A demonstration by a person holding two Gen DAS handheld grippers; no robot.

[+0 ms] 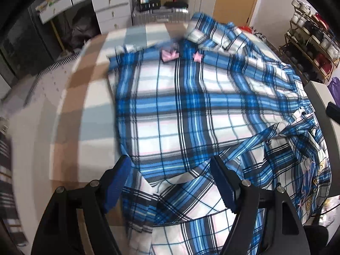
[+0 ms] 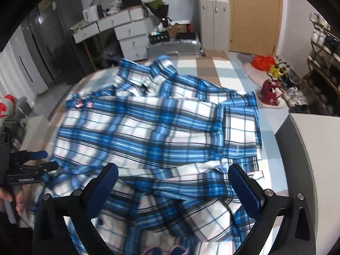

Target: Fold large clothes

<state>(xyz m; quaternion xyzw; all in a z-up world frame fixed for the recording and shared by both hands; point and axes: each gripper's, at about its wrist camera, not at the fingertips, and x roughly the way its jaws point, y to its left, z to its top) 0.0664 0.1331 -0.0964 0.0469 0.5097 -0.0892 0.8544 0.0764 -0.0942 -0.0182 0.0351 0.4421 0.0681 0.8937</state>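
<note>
A large blue-and-white plaid shirt (image 1: 191, 106) lies spread and rumpled over a checked tan, white and pale-blue cover (image 1: 89, 97). Small pink patches (image 1: 170, 55) sit near its far edge. My left gripper (image 1: 172, 180) hovers above the shirt's near, bunched part, open, its blue pads (image 1: 119, 182) clear of the cloth. In the right wrist view the same shirt (image 2: 159, 127) fills the middle. My right gripper (image 2: 174, 180) stands open above crumpled folds with nothing pinched. At that view's left edge the left gripper (image 2: 45, 161) shows over the shirt's side, with a hand (image 2: 8, 197) behind it.
A white cabinet (image 2: 314, 159) stands close on the right of the cover (image 2: 225, 70). Behind are grey drawers (image 2: 131, 36), a suitcase (image 2: 174, 48) and a wooden door (image 2: 255, 17). A shoe rack (image 1: 312, 48) and red items (image 2: 272, 91) on the floor lie to the right.
</note>
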